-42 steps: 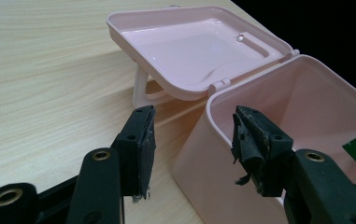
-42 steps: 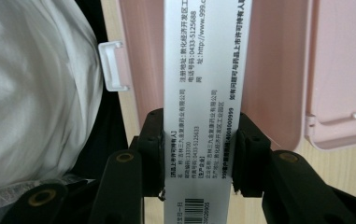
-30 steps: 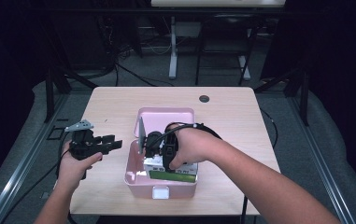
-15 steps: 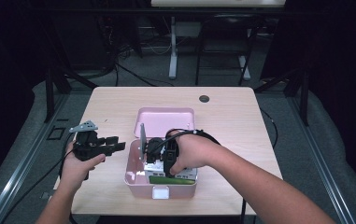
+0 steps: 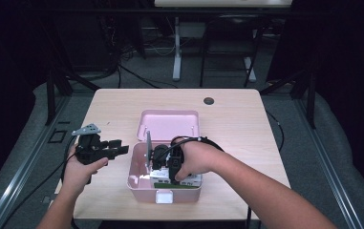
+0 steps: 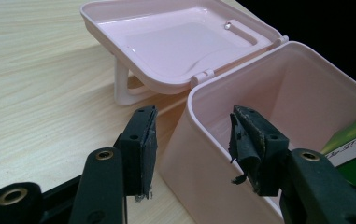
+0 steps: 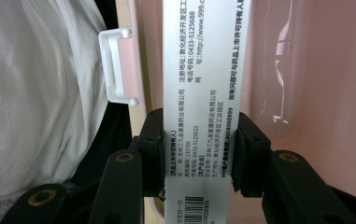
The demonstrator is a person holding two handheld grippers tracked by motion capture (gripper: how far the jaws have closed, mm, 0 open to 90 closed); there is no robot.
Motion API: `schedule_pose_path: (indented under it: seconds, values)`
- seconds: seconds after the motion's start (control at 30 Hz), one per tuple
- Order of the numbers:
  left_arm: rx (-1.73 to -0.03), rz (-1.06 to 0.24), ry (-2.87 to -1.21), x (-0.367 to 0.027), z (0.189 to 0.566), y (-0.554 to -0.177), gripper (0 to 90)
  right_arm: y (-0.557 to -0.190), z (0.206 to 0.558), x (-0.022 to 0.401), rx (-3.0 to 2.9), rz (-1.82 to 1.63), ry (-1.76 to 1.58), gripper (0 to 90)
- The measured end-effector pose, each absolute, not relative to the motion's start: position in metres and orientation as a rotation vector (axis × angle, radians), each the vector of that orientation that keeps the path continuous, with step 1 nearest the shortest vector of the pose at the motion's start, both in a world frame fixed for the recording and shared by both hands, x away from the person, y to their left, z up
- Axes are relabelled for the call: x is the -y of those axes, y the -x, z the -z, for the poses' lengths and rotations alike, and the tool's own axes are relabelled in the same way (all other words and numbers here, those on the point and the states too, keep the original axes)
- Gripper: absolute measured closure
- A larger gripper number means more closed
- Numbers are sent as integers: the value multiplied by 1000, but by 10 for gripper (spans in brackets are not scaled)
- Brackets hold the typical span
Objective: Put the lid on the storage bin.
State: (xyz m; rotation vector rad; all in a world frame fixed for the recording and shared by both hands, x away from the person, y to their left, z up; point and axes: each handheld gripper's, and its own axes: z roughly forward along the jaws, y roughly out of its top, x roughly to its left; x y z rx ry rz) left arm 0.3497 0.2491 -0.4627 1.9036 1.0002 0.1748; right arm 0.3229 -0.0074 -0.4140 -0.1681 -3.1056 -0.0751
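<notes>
A pink plastic box (image 5: 136,180) stands open on the table, its lid (image 5: 170,125) folded back behind it. My right gripper (image 5: 163,167) points down into the box and is shut on a white and green medicine carton (image 5: 182,183). In the right gripper view the pads (image 7: 153,140) press both sides of the printed white carton (image 7: 203,56), with the pink box wall (image 7: 306,70) behind it. My left gripper (image 5: 120,149) hangs open just left of the box. In the left gripper view its gripper (image 6: 192,114) faces the box's rim (image 6: 278,88), holding nothing.
A white latch (image 7: 117,65) sits on the box's front wall, also seen as the latch (image 5: 164,196) in the high view. A dark round grommet (image 5: 208,101) lies at the table's far edge. Bare tabletop (image 5: 246,133) spreads to the right. Cables trail from both grippers.
My right hand has sunk lower, taking the carton deeper into the pink box. The left gripper has stayed where it was, still open.
</notes>
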Motion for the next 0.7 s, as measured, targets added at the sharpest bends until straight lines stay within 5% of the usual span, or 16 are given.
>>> schedule_pose_path:
  seconds: [0.7]
  values:
    - [-997,-179,-1894,-251,462,-350,508,-337,446,12,3052,82,215,611]
